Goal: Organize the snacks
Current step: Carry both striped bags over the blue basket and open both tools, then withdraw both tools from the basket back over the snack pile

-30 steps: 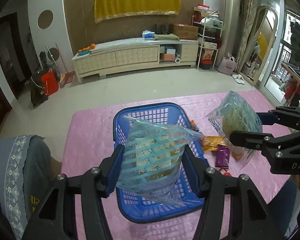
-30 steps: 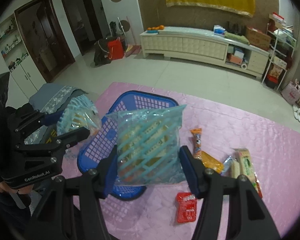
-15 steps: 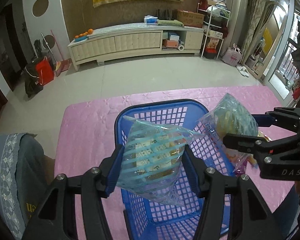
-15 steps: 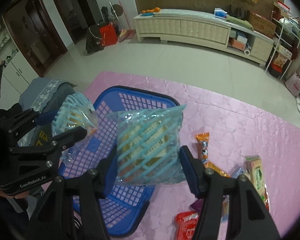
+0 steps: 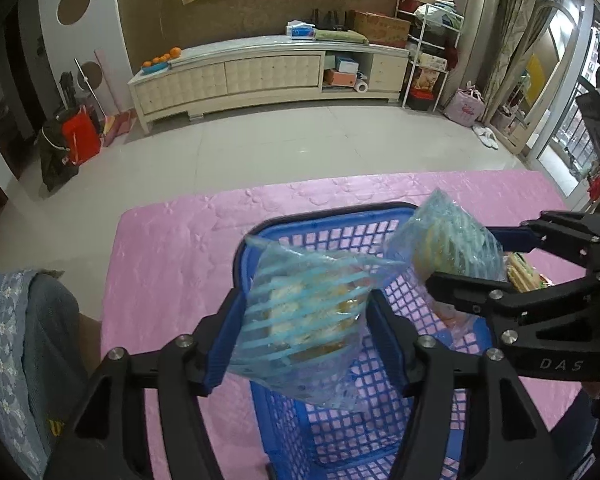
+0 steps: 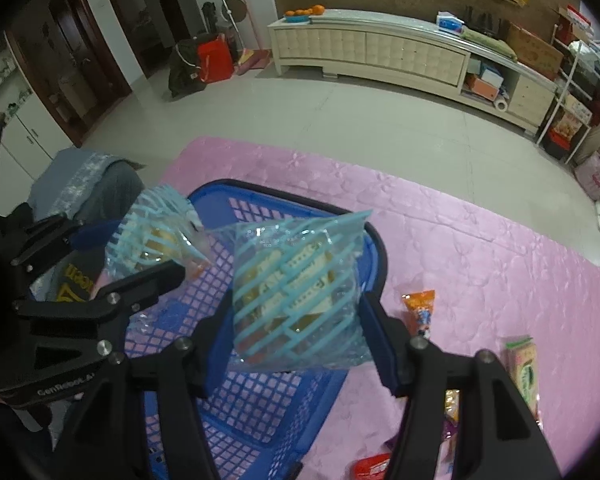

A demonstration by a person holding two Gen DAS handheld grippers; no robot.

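Two striped cracker bags are hanging over the blue basket (image 5: pixel 320 412): the left tongs (image 5: pixel 304 320) are gripping one cracker bag (image 5: pixel 304 312), the right tongs (image 6: pixel 296 320) are clamping the other cracker bag (image 6: pixel 296 292). Both are probably nearing release; lowering first seems wise. Loose snacks (image 6: pixel 420 312) are waiting toward the pink counter's (image 6: pixel 480 260) right edge.
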